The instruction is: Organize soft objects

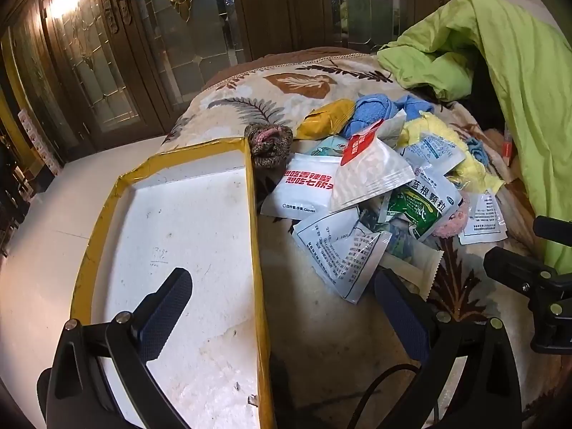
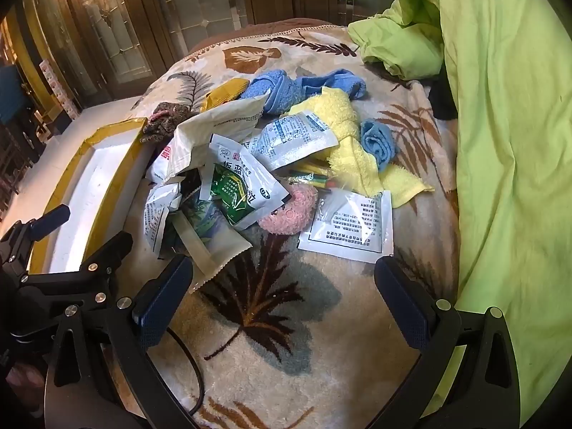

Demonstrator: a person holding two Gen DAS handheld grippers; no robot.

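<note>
- Hovering with fingers spread and empty, the left gripper (image 1: pixel 282 307) hangs over the white foam tray edged in yellow tape (image 1: pixel 171 221); the right gripper (image 2: pixel 282 300) gapes above the leaf-patterned blanket (image 2: pixel 271 339).
- Piled beside the tray: a white sachet printed "Gloves" (image 1: pixel 304 187), a green-and-white granule packet (image 2: pixel 239 193), a yellow towel (image 2: pixel 354 157), a blue towel (image 2: pixel 282 87) and a pink fuzzy ball (image 2: pixel 291 214).

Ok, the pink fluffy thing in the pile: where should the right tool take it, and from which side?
Grip the pink plush piece across its exposed lower right bulge, coming down from above on the near side. Its upper left edge is tucked under the green sachet, and a white sachet lies close on its right. The right tool is open with nothing in it.
</note>
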